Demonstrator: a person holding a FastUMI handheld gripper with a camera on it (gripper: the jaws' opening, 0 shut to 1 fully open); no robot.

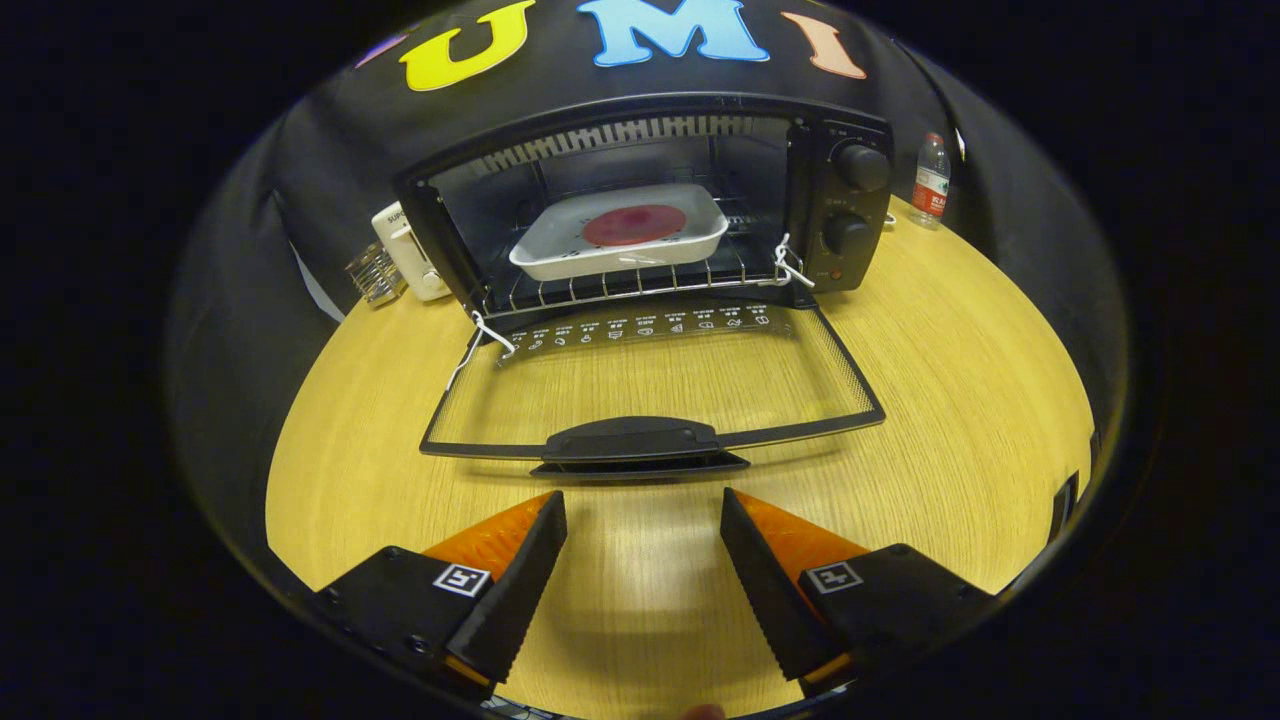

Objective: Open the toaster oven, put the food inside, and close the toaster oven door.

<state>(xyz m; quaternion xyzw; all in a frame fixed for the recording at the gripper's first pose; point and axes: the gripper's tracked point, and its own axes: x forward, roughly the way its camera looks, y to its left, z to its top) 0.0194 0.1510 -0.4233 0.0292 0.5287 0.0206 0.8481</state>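
Gaping fingers [643,510] face glass door [650,385], white rectangular tray [545,245] inside.

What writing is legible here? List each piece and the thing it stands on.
Black toaster oven's open glass door: row of white icons and captions, too small to read.
Its control panel: marks blurred.
Clear plastic water bottle: label too small.
White toaster: print partly hidden.
Gripper, open short of the door handle: square markers, no words.

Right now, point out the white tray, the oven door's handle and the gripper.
White tray [540,250]: gripper view, its near-left rim, on the oven rack.
Door handle [632,440]: gripper view, its middle.
Gripper [643,510]: gripper view, midway between open fingertips.
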